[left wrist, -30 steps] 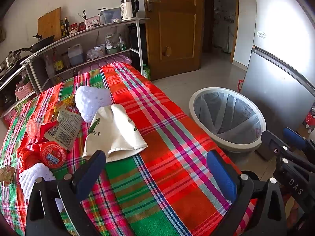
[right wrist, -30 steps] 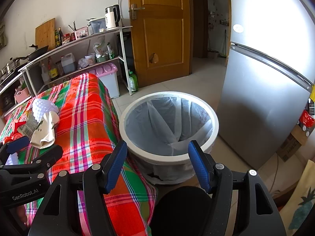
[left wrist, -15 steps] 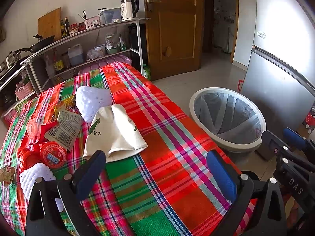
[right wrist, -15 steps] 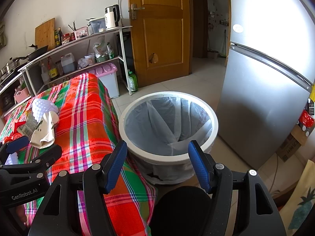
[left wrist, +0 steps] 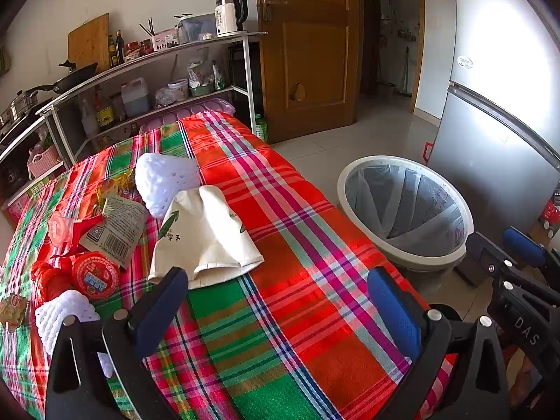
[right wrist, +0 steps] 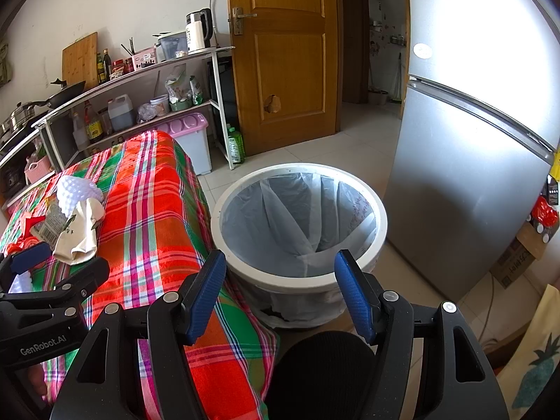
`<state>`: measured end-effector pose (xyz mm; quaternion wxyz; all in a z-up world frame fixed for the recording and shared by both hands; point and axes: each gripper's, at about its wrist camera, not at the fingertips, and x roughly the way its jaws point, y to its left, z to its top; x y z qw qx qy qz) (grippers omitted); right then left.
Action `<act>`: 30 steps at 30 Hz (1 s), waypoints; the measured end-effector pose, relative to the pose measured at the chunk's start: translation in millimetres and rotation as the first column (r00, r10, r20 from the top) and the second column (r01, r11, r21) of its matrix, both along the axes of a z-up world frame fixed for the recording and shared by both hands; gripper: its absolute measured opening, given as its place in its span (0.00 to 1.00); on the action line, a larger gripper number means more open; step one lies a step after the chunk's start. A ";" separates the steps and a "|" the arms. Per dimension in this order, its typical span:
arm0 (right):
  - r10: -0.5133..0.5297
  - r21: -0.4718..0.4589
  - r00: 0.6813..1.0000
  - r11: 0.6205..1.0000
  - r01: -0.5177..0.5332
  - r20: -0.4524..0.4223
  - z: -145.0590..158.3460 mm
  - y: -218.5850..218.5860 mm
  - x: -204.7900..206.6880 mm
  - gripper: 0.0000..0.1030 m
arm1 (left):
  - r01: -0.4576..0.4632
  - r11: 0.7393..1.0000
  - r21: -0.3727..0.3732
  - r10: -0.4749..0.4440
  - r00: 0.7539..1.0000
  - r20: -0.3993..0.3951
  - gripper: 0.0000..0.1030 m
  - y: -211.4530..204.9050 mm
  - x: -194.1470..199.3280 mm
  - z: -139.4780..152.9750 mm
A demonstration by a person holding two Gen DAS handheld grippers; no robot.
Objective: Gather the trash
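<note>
Your left gripper [left wrist: 276, 301] and right gripper [right wrist: 280, 290] hang released, unmoved since earlier. Crinkled wrappers [left wrist: 115, 227] and a soft cream bag [left wrist: 206, 234] litter the plaid tabletop [left wrist: 315, 245]; the round lined bin [right wrist: 301, 224] stands beside it.

Bright daylight, fridge [right wrist: 465, 161] glare, fisheye warp

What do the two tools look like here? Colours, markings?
Both are black plastic frames with silver screw heads and two fingers faced with blue ribbed pads. The left tool reads "GenRobot.AI" in white on its side in the right wrist view; the right tool shows "DAS" in the left wrist view. No cables or sleeves visible.
</note>
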<state>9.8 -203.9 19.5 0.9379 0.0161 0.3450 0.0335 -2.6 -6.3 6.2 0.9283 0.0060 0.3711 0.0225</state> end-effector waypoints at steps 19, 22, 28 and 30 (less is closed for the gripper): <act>0.118 0.072 0.993 0.990 -0.119 0.018 7.5 24.7 1.0 0.63 | -0.105 0.994 -0.015 0.106 0.993 0.057 1.00 73.9 -57.2 28.6; 0.191 0.092 0.981 0.977 -0.192 0.017 8.9 43.2 0.8 0.63 | -0.186 0.982 -0.023 0.187 0.980 0.069 1.00 106.3 -76.4 33.6; 0.380 0.174 0.925 0.909 -0.378 0.023 14.0 87.8 -1.5 0.63 | -0.349 0.937 -0.024 0.349 0.934 0.075 1.00 170.1 -111.5 34.6; 0.441 0.204 0.897 0.877 -0.435 0.018 13.4 105.0 -2.2 0.63 | -0.394 0.919 -0.037 0.395 0.916 0.064 1.00 189.3 -118.9 31.1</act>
